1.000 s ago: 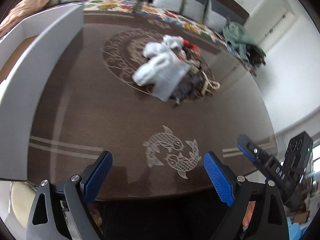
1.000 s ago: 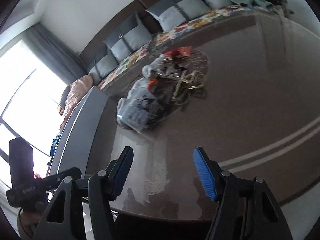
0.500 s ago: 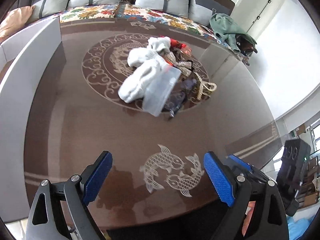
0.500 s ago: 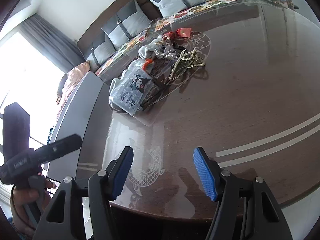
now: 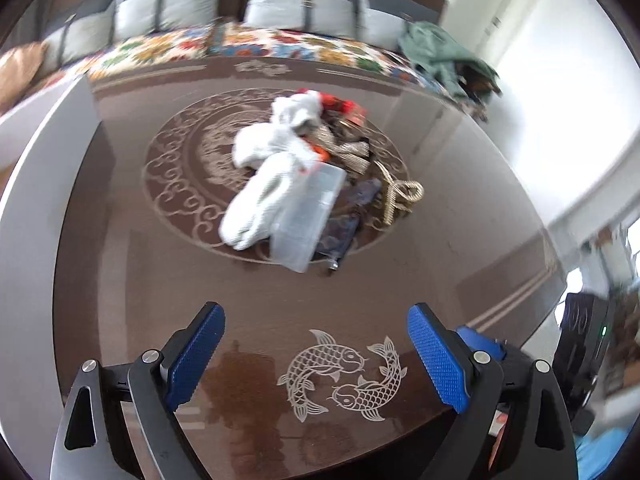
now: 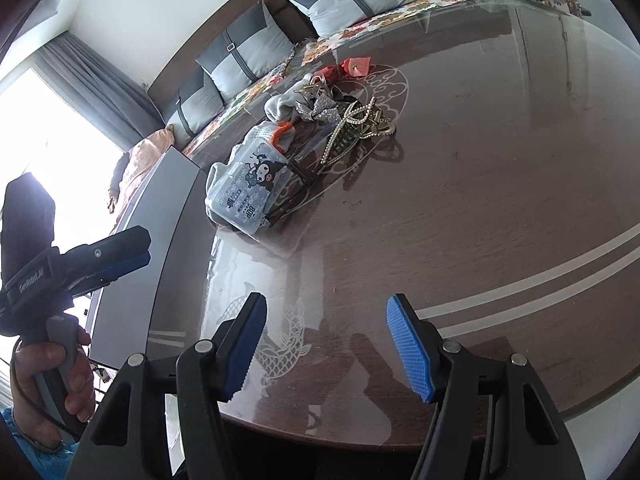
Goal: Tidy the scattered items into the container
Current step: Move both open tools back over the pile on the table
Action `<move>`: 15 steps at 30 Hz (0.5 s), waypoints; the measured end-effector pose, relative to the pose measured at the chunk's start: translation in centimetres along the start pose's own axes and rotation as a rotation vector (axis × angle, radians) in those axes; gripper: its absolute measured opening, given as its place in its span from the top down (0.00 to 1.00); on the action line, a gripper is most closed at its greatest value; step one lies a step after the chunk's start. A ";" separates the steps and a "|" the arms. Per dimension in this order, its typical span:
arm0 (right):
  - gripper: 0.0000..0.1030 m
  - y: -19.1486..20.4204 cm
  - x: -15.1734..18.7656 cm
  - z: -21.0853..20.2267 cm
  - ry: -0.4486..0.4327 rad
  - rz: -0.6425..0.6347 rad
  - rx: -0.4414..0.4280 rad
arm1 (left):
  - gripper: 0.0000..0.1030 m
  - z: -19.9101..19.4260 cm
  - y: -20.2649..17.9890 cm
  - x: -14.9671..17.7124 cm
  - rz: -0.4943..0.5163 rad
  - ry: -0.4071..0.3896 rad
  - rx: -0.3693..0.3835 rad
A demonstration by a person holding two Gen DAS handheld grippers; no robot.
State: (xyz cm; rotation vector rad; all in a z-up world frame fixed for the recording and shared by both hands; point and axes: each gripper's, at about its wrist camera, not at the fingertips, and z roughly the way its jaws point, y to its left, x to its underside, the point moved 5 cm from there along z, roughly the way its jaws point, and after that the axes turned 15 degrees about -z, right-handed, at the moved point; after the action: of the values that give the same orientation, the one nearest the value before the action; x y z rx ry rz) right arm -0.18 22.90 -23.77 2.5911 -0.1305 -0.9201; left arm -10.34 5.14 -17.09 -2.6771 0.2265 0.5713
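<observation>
A heap of small items lies in the middle of the dark round table (image 5: pixel 120 280): white socks (image 5: pixel 260 196), a clear plastic tissue pack (image 5: pixel 310 216) with a cartoon print (image 6: pixel 250 188), a gold hair claw (image 5: pixel 400 196) (image 6: pixel 352 124), a silver bow (image 6: pixel 320 110) and a red pouch (image 6: pixel 356 66). A grey open box (image 5: pixel 36 168) (image 6: pixel 160 216) stands at the table's left edge. My left gripper (image 5: pixel 316 354) is open and empty above the near table edge. My right gripper (image 6: pixel 326 344) is open and empty, to the right of the left one.
A sofa with grey cushions (image 5: pixel 304 8) and a floral cover runs behind the table. Green clothing (image 5: pixel 436 52) lies on its right end. The person's hand (image 6: pixel 48 384) holds the left gripper handle. A fish inlay (image 5: pixel 344 376) marks the near table.
Both grippers have moved forward over the near table edge and tilted down, so the heap looks closer. Both stay open and empty.
</observation>
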 end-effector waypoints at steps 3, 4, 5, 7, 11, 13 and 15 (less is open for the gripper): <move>0.37 -0.1 0.1 0.4 0.010 0.006 -0.007 | 0.11 0.5 -1.3 -0.6 0.078 -0.009 0.002; 0.37 -0.2 0.1 0.5 0.014 0.008 -0.009 | 0.11 0.7 -1.6 -1.2 0.095 -0.015 0.007; 0.37 -0.2 0.2 0.6 0.017 0.010 -0.011 | 0.11 0.9 -1.8 -1.9 0.110 -0.018 0.012; 0.37 -0.3 0.2 0.8 0.024 0.014 -0.016 | 0.13 1.3 -2.3 -3.3 0.139 -0.025 0.024; 0.37 -0.4 0.4 1.1 0.032 0.021 -0.025 | 0.23 2.9 -3.6 -5.2 0.199 0.000 0.056; 0.37 -0.5 0.4 1.1 0.031 0.022 -0.030 | 0.23 4.0 -4.1 -5.6 0.226 0.020 0.045; 0.37 -0.5 0.4 1.0 0.031 0.022 -0.034 | 0.23 5.1 -4.1 -6.0 0.230 0.033 0.015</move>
State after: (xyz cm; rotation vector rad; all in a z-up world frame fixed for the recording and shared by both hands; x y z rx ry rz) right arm -0.57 22.94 -24.92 2.5665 -0.1343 -0.8666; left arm -16.67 11.37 -17.44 -2.6654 0.5506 0.5908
